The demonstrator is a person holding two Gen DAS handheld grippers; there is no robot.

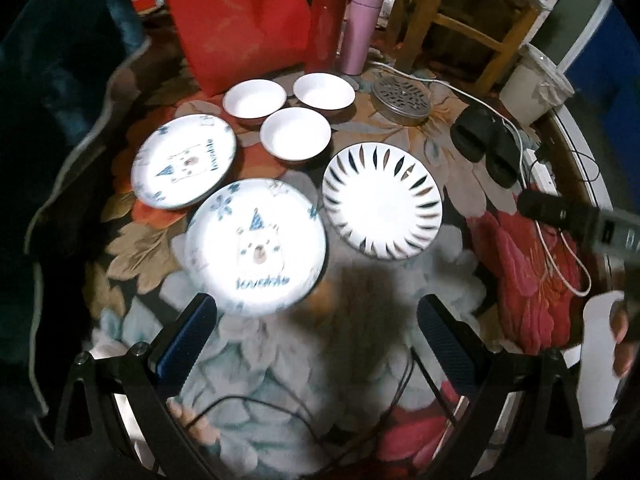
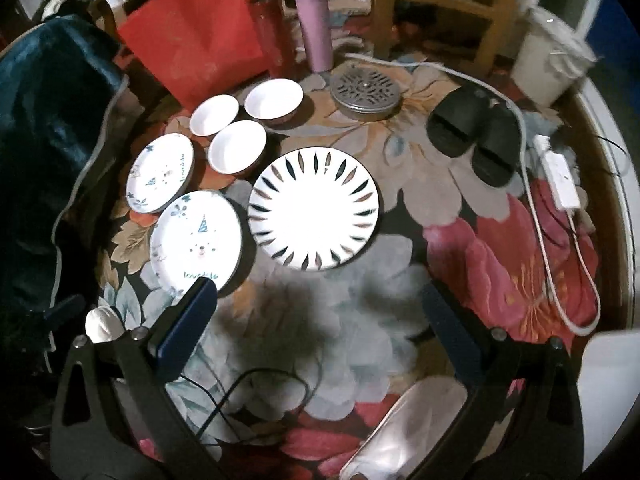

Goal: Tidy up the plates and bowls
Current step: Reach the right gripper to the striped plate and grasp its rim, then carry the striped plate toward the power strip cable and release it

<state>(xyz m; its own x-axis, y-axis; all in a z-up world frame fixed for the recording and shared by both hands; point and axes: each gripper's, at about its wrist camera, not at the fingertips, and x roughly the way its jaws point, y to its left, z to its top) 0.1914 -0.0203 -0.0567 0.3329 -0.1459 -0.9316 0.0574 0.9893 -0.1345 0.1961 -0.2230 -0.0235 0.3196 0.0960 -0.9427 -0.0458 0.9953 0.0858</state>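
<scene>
both our grippers, left gripper (image 1: 316, 320) and right gripper (image 2: 320, 304), gape wide and empty. bear plate (image 1: 256, 246) just ahead-left of the left one, striped plate (image 2: 313, 208) ahead of the right. shallow rim grip could slip.

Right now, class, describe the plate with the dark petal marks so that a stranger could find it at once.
Start at the flowered cloth and find the three plates near its middle. Take the rightmost, the petal-rimmed plate, nearest the black slippers. Its neighbours, the bear plates, carry blue drawings; this one has only dark petal strokes round a plain white centre.
</scene>
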